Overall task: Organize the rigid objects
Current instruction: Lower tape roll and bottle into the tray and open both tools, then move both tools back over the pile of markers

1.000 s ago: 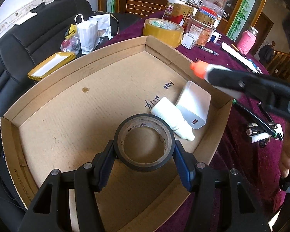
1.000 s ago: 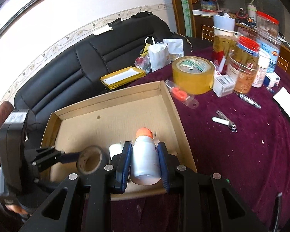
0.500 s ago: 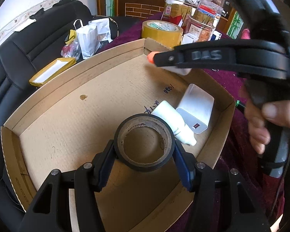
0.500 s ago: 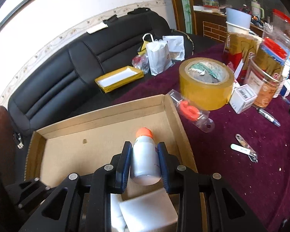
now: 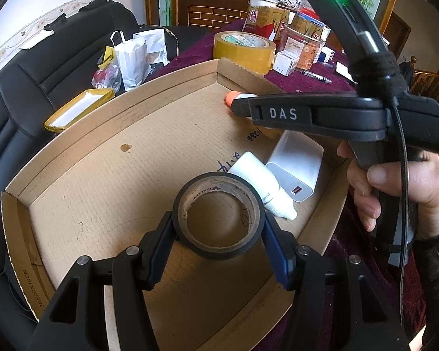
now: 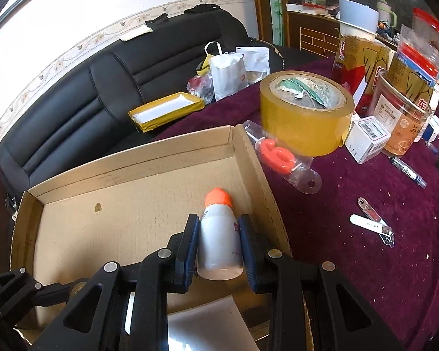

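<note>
Your left hand-held gripper (image 5: 218, 231) pinches the black tape roll (image 5: 218, 215) over the cardboard tray (image 5: 82, 158) | your right hand-held gripper (image 6: 218, 241) clamps the orange-capped white bottle (image 6: 219, 242) above the tray's right side | charger block (image 5: 295, 165) and white tube (image 5: 262, 184) lie inside.

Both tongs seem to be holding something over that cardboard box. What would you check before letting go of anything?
1. Left tongs grip the black tape roll firmly: ok.
2. Right tongs grip the white bottle with the orange cap: ok.
3. Bottle is over the cardboard box, not the table: ok.
4. Bare box floor ahead of the bottle: ok.
5. Tape roll clear of the white tube and white charger: ok, narrowly.
6. How high either thing sits above the box floor: cannot tell.
</note>
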### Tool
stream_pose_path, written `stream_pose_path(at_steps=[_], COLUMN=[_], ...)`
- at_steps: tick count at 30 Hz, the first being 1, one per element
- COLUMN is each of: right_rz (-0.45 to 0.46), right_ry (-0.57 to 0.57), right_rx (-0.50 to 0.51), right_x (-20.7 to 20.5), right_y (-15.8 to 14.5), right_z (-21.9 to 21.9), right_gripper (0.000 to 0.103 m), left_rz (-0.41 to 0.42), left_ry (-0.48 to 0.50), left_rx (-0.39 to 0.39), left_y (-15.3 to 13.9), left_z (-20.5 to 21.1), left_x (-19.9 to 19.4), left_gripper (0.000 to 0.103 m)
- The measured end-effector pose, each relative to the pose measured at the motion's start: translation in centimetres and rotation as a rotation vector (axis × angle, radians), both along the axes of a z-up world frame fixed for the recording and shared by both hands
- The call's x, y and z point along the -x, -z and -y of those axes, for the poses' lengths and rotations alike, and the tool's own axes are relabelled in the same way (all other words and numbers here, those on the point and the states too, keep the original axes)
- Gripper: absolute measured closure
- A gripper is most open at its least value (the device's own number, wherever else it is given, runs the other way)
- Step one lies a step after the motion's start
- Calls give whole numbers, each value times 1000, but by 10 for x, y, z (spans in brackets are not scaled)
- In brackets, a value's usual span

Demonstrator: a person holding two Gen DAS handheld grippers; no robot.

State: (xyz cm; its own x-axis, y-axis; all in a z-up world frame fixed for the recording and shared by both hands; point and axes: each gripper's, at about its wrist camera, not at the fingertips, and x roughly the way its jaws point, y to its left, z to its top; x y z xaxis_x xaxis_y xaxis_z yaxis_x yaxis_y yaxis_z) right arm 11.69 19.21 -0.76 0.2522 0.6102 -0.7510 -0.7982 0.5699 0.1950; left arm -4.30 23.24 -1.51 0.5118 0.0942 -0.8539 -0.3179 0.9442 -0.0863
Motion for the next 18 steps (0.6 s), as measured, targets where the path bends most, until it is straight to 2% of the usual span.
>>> stream_pose_path(at_steps=[4, 6, 10, 13, 15, 17, 18], right_rz=[-12, -17, -20, -14, -12, -6, -4], right_ry=[14, 18, 29, 33, 35, 36, 42], right_rx=[-1, -8, -39, -71, -97, -132, -145], right_x=[2, 3, 7, 13, 19, 29, 35], right_y=[-1, -3, -14, -26, -33, -42, -46], right_z=[7, 10, 22, 34, 45, 62, 73], right_gripper=[72, 72, 62, 60, 54, 37, 33], left_rz=[1, -3, -6, -7, -2, 10, 14], left_ry=[-13, -16, -19, -23, -26, -34, -39], left_rx=[4, 1, -10, -13, -20, -31, -35], left_y=[0, 0, 1, -1, -3, -8, -11], left_z=[-1, 1, 4, 6, 7, 7, 6], left_x=[1, 2, 3, 4, 7, 10, 12], left_gripper=[44, 36, 35, 35, 35, 34, 34])
